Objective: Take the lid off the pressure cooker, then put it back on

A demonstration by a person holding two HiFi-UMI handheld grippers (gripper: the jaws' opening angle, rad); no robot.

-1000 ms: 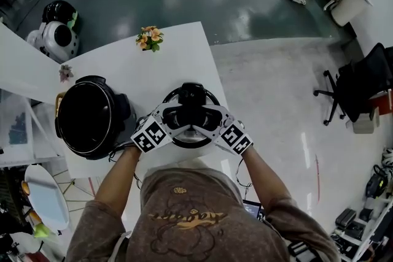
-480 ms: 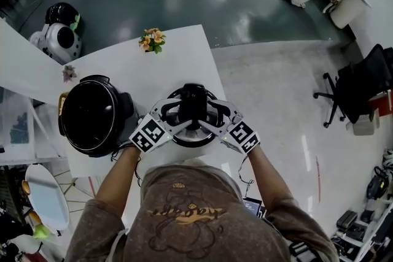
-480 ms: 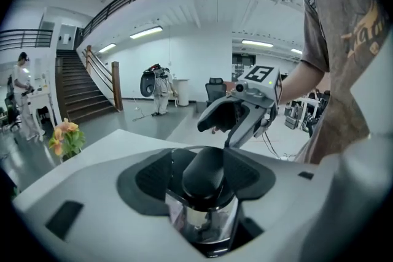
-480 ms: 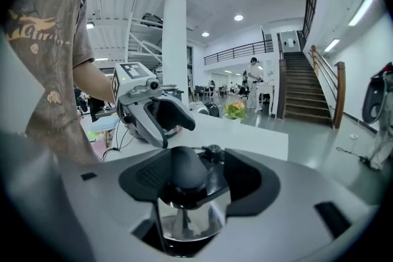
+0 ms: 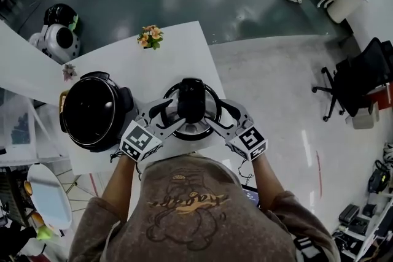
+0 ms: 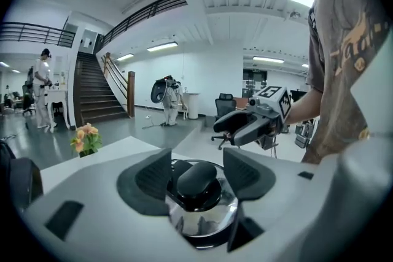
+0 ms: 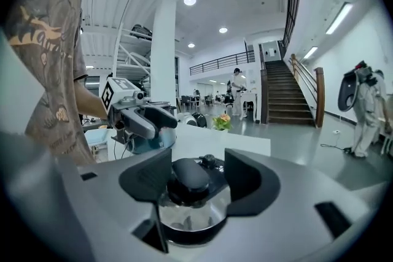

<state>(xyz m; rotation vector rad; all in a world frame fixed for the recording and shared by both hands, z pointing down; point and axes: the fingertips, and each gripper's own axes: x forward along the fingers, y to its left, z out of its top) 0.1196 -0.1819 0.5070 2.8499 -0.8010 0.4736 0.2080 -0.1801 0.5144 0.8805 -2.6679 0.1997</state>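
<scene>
A round lid of polished steel with a bulky black handle on top (image 5: pixel 191 127) is held over the near edge of a white table (image 5: pixel 175 61), just in front of the person's brown printed shirt (image 5: pixel 184 211). It is gripped from two sides at once. The left gripper (image 5: pixel 169 115) is set against the lid's left side and the right gripper (image 5: pixel 215 113) against its right side, and the two are angled towards each other.

In the left gripper view the jaws are seen spread wide, with the steel dome of the lid (image 6: pixel 199 218) filling the gap between the dark pads (image 6: pixel 147 181) and the black handle (image 6: pixel 196 178) rising between them. The same is shown in the right gripper view, where the lid (image 7: pixel 190 213) is lodged between widely parted pads (image 7: pixel 245 178). The opposite gripper (image 7: pixel 147 121) is seen beyond it. Whether the lid is clear of the tabletop cannot be told.

The black, round pressure cooker body (image 5: pixel 123 104) is left open on the table, to the left of the lid and apart from it, and its dark interior is exposed. A small bunch of orange flowers (image 5: pixel 149 37) is placed at the table's far edge.
</scene>
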